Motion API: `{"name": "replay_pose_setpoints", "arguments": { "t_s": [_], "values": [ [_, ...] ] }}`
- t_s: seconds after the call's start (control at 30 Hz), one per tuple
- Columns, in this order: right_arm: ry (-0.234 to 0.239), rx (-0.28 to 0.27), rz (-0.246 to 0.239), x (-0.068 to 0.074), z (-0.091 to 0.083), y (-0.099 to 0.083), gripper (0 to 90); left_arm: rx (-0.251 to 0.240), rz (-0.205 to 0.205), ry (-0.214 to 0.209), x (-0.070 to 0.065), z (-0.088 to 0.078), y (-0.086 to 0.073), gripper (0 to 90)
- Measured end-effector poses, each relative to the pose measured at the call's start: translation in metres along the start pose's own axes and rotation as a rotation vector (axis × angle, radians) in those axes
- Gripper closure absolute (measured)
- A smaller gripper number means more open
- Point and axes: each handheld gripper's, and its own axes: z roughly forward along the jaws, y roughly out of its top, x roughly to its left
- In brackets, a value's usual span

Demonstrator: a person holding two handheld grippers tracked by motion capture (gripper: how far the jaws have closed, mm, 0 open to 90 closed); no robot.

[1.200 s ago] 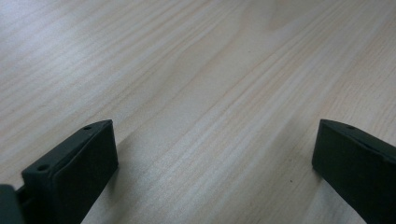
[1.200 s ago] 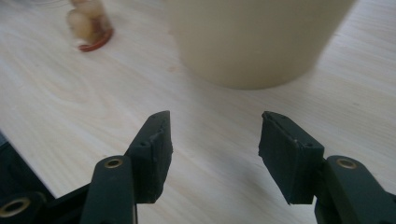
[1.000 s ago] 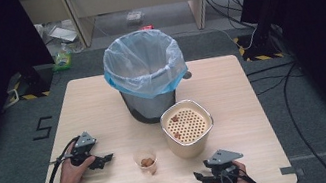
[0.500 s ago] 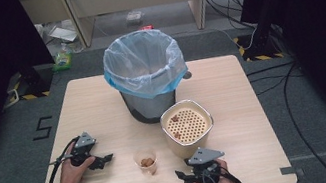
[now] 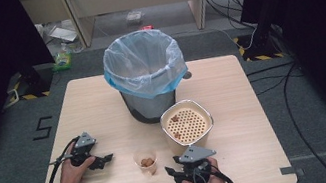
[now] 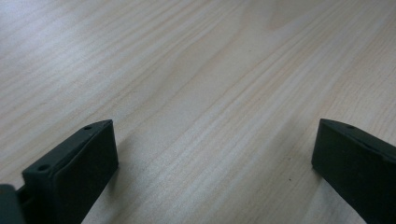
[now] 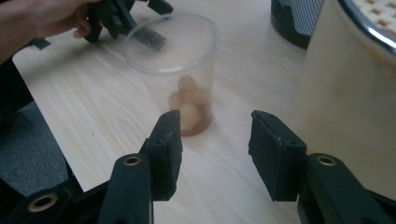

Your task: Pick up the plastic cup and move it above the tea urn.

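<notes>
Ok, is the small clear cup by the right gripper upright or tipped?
Upright. The cup stands on its base on the table, rim up, brownish pieces at the bottom. The right gripper isn't touching it.

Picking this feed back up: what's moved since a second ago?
The right gripper slid left along the table's near edge toward the plastic cup, its jaws closing partway with nothing between them yet. The left gripper, cup, perforated basket and lined bin stayed put.
</notes>
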Motion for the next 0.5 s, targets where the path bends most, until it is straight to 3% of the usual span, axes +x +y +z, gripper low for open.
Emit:
{"name": "replay_pose_setpoints", "arguments": {
  "t_s": [0.5],
  "values": [
    [-0.012,-0.049,-0.001,0.013,0.011,0.024,55.6,-0.001,-0.002,0.002,0.0,0.0,0.0,0.0]
  ]
}}
